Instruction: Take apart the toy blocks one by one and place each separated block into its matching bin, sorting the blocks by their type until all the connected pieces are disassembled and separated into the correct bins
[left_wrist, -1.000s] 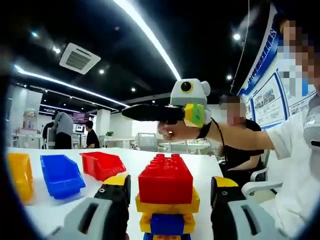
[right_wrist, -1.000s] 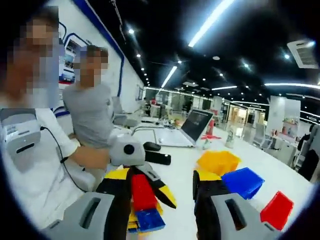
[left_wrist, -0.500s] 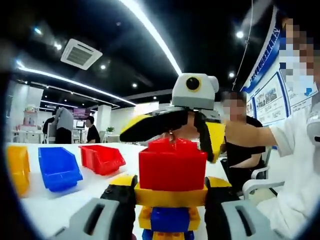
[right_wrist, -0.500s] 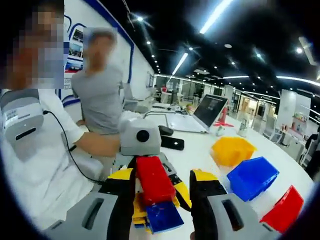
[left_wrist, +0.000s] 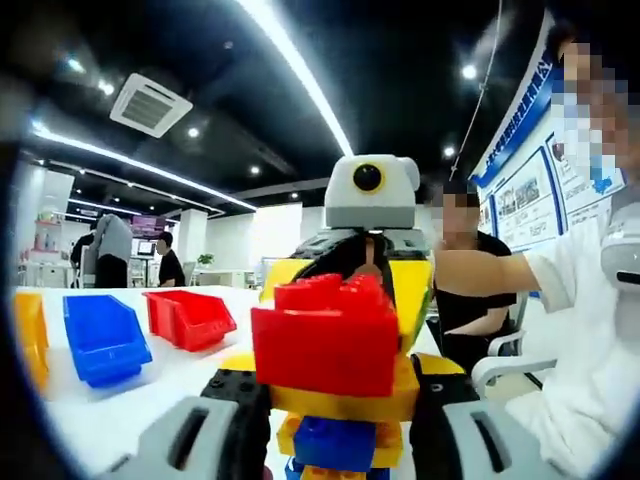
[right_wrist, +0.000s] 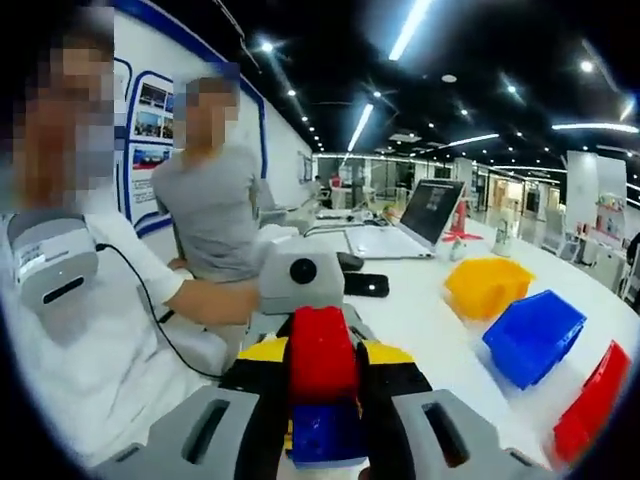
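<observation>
Above the white tabletop (left_wrist: 120, 400), between both grippers: one stack of toy blocks (left_wrist: 335, 385), red on yellow on blue.

- Red block (left_wrist: 325, 335): topmost in the stack, now tilting off level where half a second ago it was sitting square. Judged to be prying loose from the yellow block (left_wrist: 345, 400) beneath it; first separation apparently under way.
- Right gripper (right_wrist: 322, 385): a second ago standing wide beside the stack, now with its fingers closing in snug against the red block's two sides. In the left gripper view it is coming in from behind the stack (left_wrist: 365, 250).
- Left gripper (left_wrist: 340, 420): fingers bracketing the stack's lower part, closed against the yellow and blue blocks (left_wrist: 335, 440), steadying them.
- Red bin (left_wrist: 190, 318), blue bin (left_wrist: 100, 338), yellow bin (left_wrist: 28, 335): ranged in a row on the tabletop, well apart from the stack, each open-topped. The red bin is standing nearest the stack.
- Open room: bare tabletop between stack and bins, giving a free path to the red bin. Beyond the stack, a laptop (right_wrist: 415, 222) and a black device (right_wrist: 368, 285) are lying away from that path.
- Seated person in grey (right_wrist: 215, 215): behind the stack, apart from the work.
</observation>
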